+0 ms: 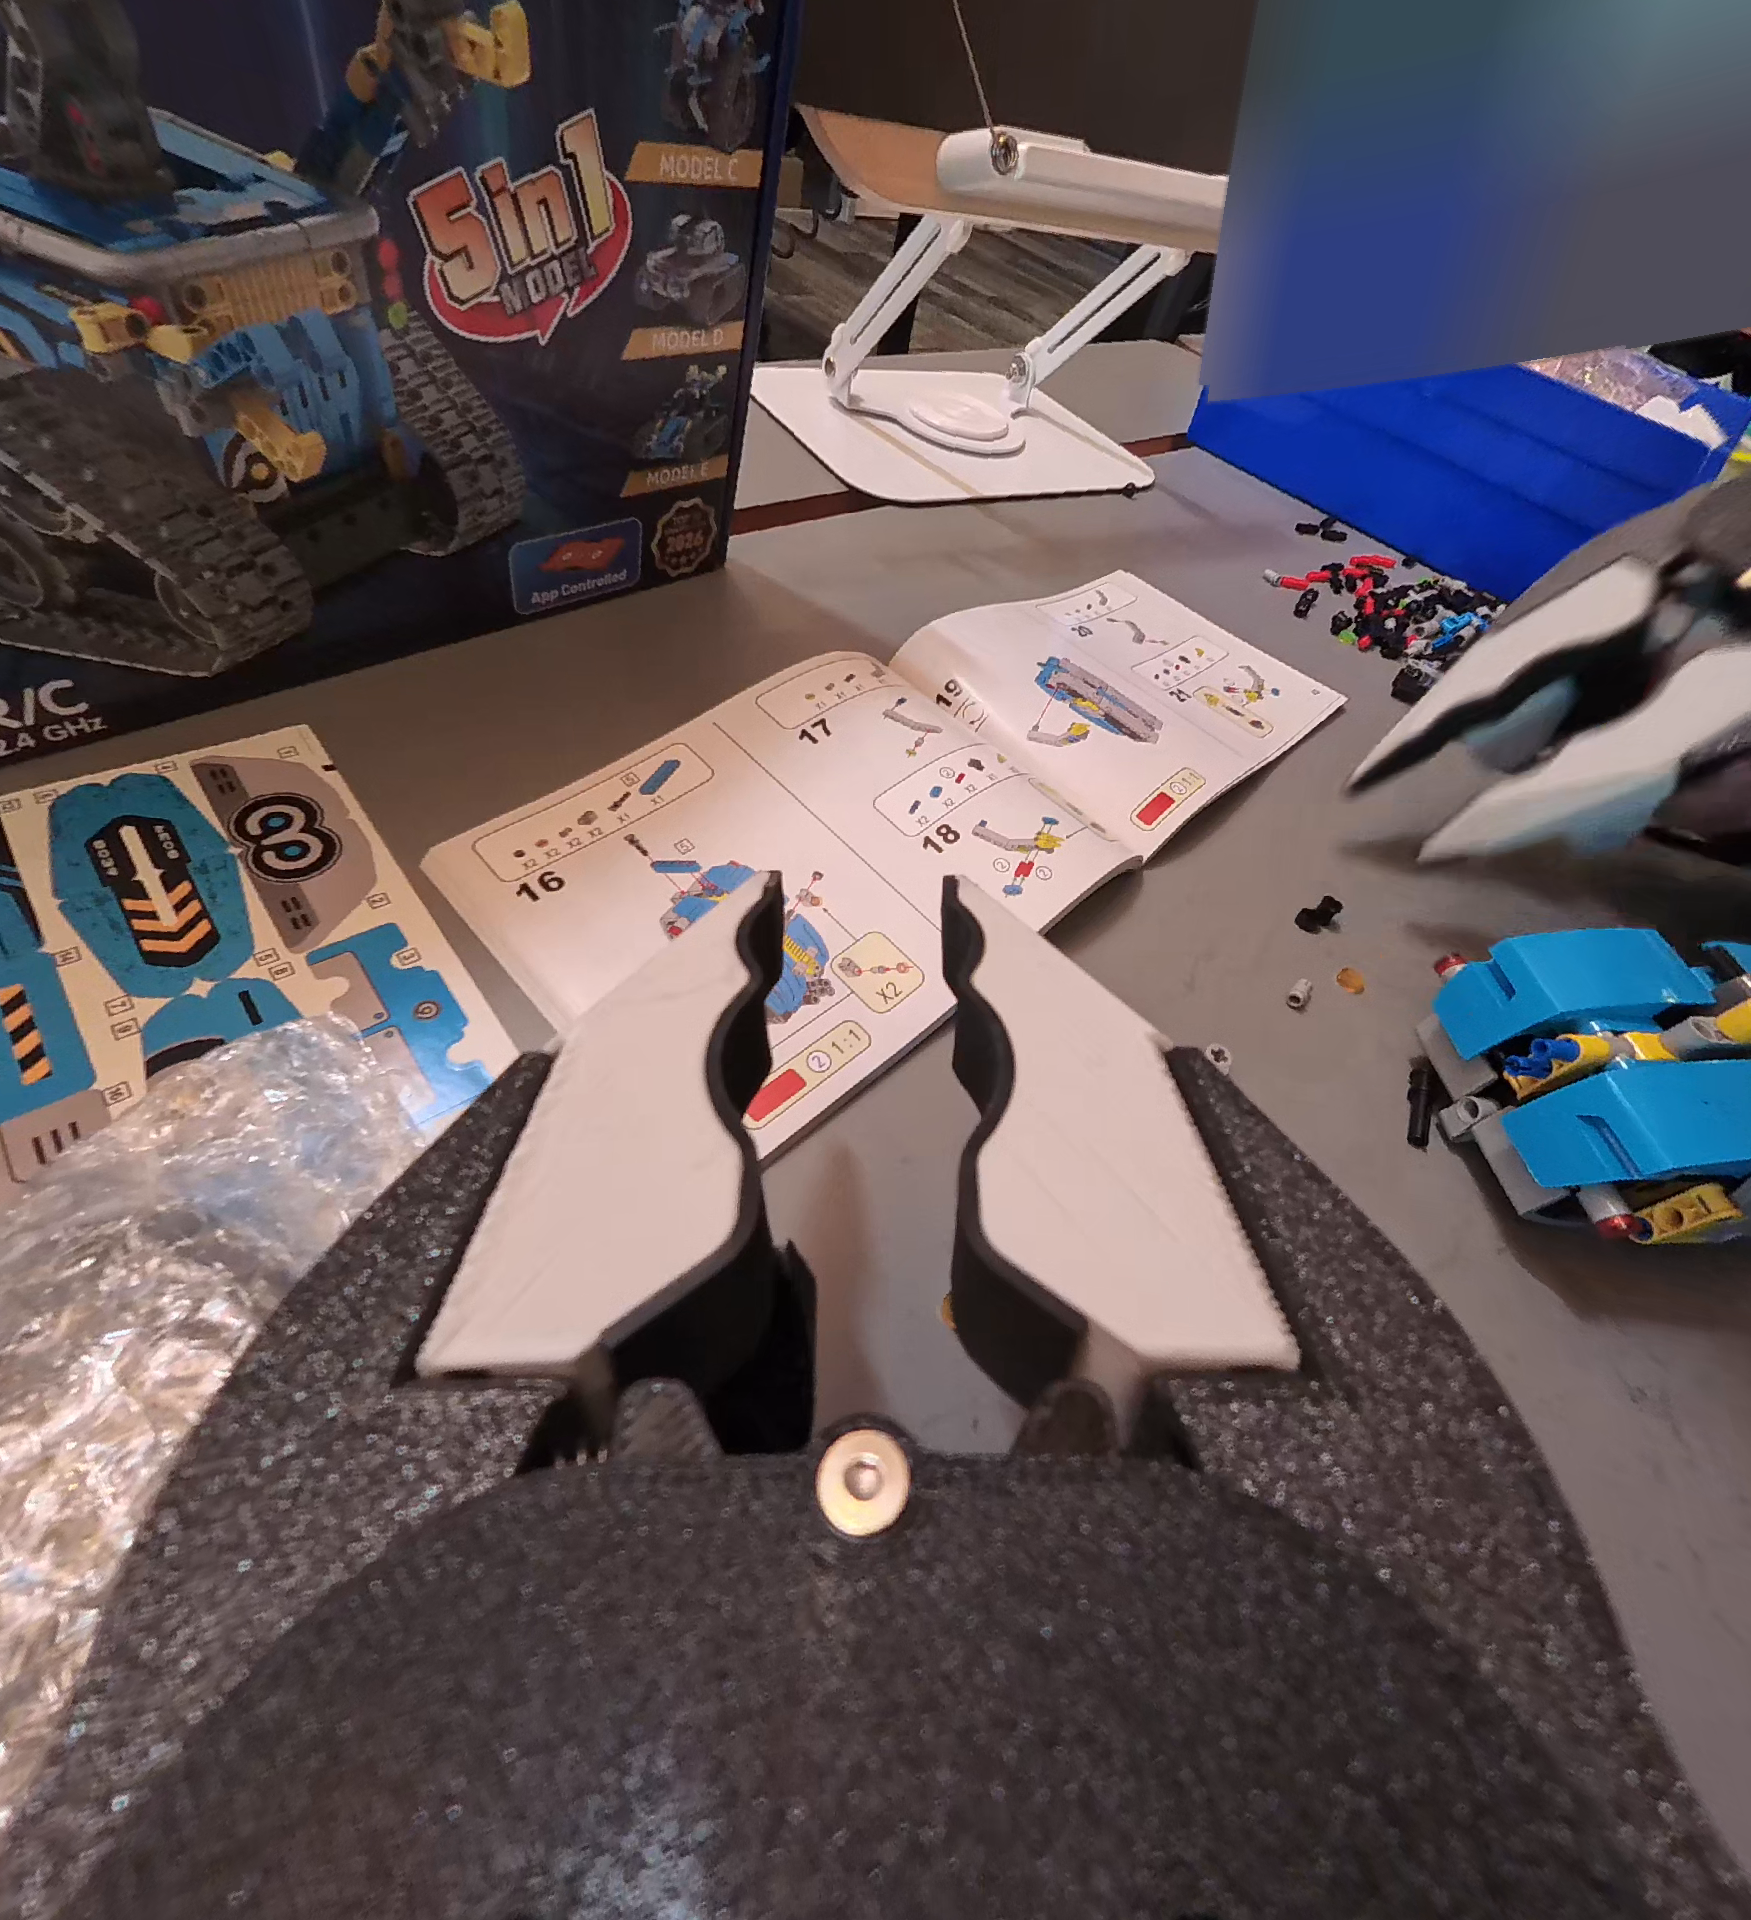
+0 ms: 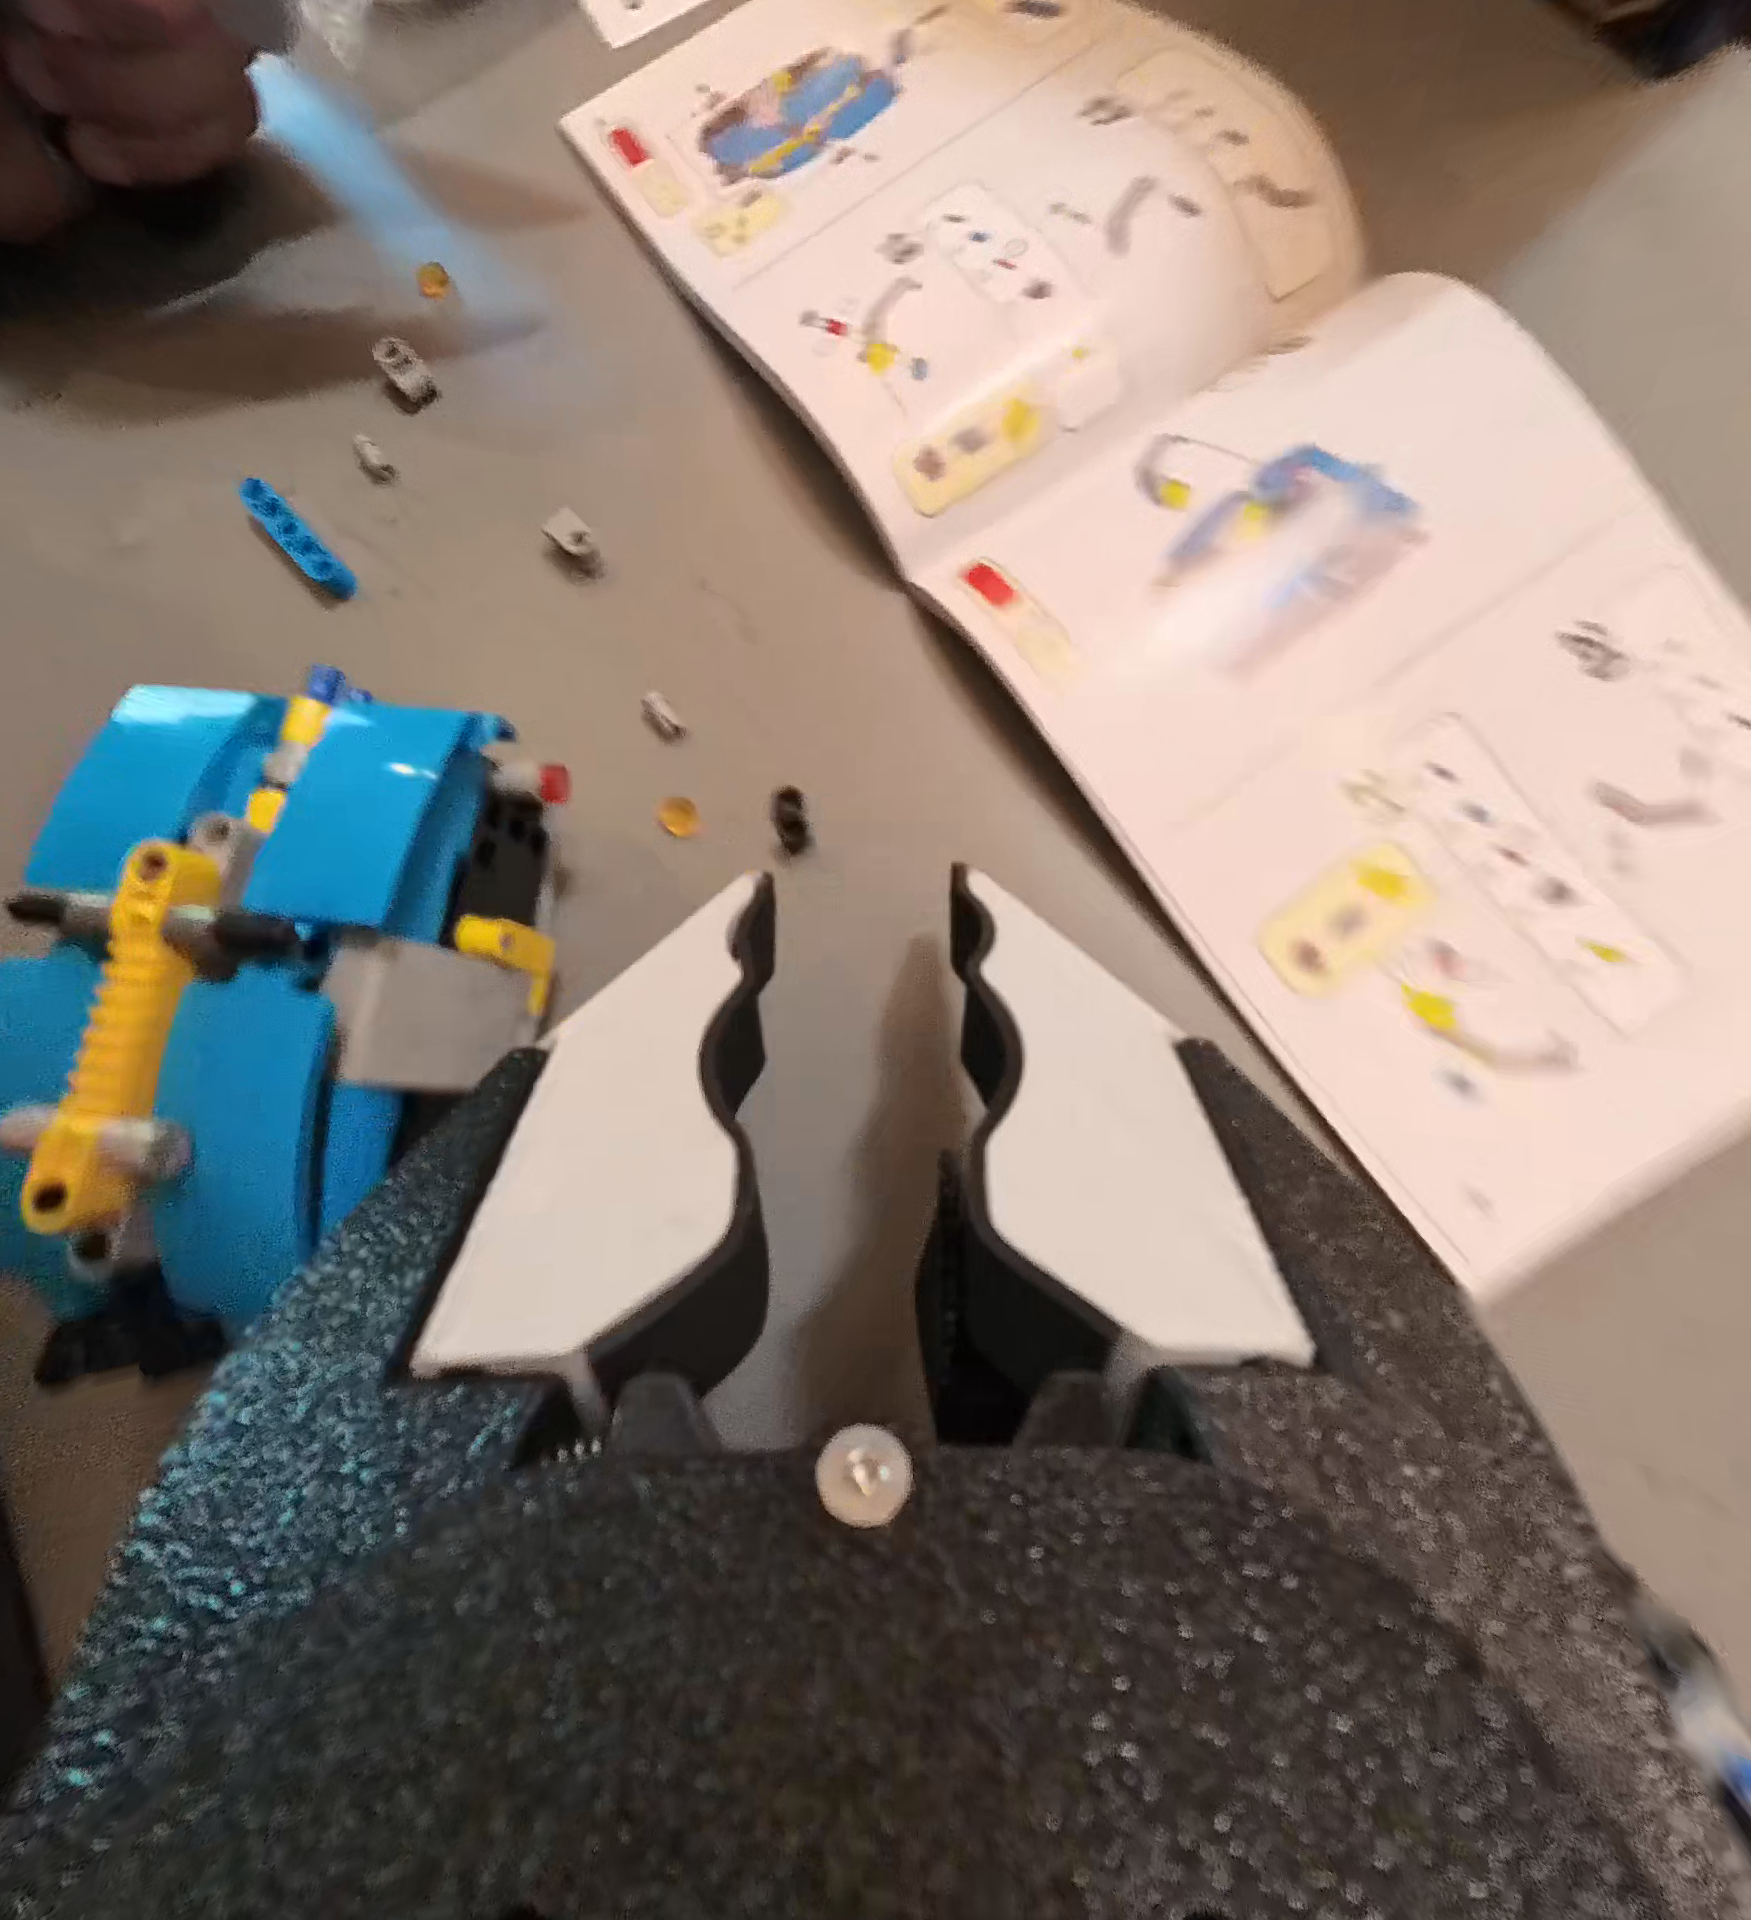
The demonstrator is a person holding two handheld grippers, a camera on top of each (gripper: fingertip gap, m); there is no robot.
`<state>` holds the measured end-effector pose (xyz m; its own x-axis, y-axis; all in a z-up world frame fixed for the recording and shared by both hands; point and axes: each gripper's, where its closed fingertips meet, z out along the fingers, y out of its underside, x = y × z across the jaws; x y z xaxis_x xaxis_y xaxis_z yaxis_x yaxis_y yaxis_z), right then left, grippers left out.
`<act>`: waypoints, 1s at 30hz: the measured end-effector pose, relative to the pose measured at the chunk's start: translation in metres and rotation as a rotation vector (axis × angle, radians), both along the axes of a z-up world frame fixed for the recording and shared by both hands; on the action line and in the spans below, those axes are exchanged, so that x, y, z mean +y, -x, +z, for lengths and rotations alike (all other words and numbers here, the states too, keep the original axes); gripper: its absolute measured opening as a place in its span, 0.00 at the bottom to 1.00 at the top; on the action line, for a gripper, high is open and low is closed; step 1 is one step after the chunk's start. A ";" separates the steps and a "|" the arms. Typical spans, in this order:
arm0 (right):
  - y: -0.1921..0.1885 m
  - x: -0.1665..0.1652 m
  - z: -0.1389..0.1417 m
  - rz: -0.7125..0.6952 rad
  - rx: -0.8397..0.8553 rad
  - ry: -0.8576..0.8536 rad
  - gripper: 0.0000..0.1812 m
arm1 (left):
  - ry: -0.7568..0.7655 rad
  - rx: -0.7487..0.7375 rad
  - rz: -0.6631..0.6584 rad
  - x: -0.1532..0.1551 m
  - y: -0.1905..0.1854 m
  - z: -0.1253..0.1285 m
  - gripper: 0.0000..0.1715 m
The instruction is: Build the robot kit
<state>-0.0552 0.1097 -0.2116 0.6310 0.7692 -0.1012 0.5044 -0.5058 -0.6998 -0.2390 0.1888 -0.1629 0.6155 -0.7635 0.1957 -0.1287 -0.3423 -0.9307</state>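
Note:
My left gripper [image 1: 860,894] is open and empty, held above the open instruction booklet [image 1: 954,790]. My right gripper [image 2: 860,883] is open and empty above the grey table, just past a small black pin [image 2: 791,816] and an orange stud [image 2: 677,816]. It shows blurred in the left wrist view [image 1: 1401,821], above the part-built blue and yellow brick model [image 1: 1640,1081]. In the right wrist view that model [image 2: 227,966] lies to the left of my right gripper, and the booklet [image 2: 1214,520] lies to the right.
A toy box [image 1: 331,312] stands at the back left, with a sticker sheet [image 1: 154,935] and bubble wrap [image 1: 71,1351] before it. A white stand [image 1: 964,312], a blue bin [image 1: 1473,457] and a pile of small parts [image 1: 1390,613] sit behind. Loose pieces [image 2: 403,374] and a blue beam [image 2: 294,535] lie scattered. The gap from one gripper's tips to the other's is roughly 20 cm. The orange stud [image 2: 677,816] is closer to my right gripper, around 4 cm from its tips; the left tips are 15 cm off.

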 end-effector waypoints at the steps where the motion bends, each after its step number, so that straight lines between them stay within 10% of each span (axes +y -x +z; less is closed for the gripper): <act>1: -0.018 0.001 0.005 -0.041 -0.014 -0.021 0.18 | 0.003 0.000 0.000 0.000 0.000 0.000 0.17; 8: -0.164 -0.001 0.023 -0.462 -0.012 -0.047 0.14 | 0.017 0.007 -0.001 0.001 -0.001 -0.002 0.17; 30: -0.210 0.012 0.000 -0.637 -0.197 -0.055 0.09 | 0.032 0.000 -0.004 0.002 -0.001 -0.003 0.17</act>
<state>0.1550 0.1215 -0.2112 0.9662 0.2411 0.0910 0.2400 -0.7131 -0.6587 -0.2381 0.1906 -0.1662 0.6122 -0.7593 0.2205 -0.1298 -0.3716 -0.9193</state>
